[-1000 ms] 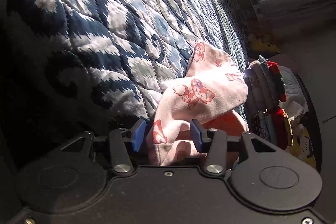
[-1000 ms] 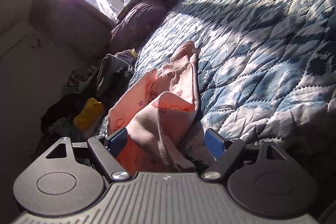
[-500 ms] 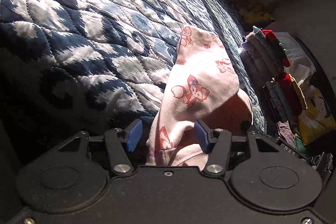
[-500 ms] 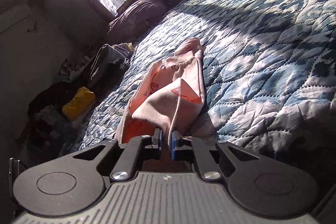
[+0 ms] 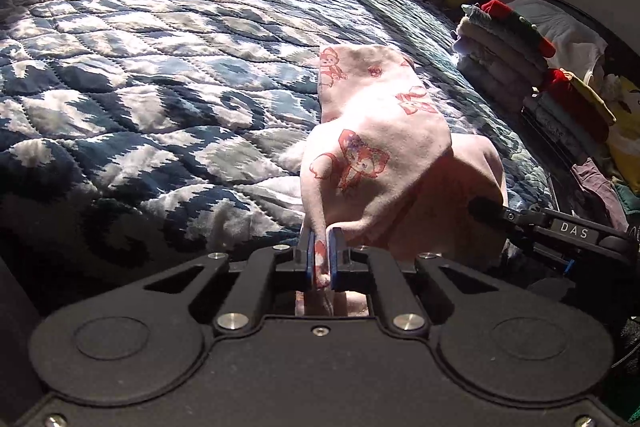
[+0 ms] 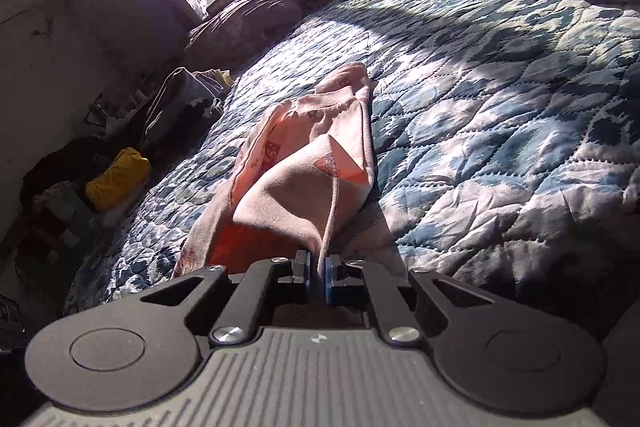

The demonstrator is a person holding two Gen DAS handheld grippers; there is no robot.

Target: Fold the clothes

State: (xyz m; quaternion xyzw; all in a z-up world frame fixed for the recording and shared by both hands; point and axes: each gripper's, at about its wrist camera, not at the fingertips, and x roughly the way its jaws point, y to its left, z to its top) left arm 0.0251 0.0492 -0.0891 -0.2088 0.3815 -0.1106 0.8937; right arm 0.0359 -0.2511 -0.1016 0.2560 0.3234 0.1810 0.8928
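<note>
Our left claw (image 5: pixel 321 259) has just clamped its blue pads on a gathered hem of the pink garment (image 5: pixel 380 155); a second ago those pads stood apart on either side of the cloth. Our right claw (image 6: pixel 317 269) pinched its own edge of the same garment (image 6: pixel 316 187) half a second ago and remains clenched on it. So both near corners are now gripped, which they were not a moment back.

The garment, pale pink with red cartoon prints, lies along the bed (image 5: pixel 140 87) near its right-hand edge, its far end resting on the blue-and-white quilt while the near end rises off the quilt toward our claws. In the left view the right tool (image 5: pixel 560 231) shows just beside the cloth. A stack of folded clothes (image 5: pixel 504 63) sits off the bed's right edge, and a yellow bundle (image 6: pixel 118 177) lies beyond its other side.

We judge the grasping step finished: with two corners held, we can lift and carry the near end over to make a fold. The cloth is bunched between our claws, so it may need tensioning first.
</note>
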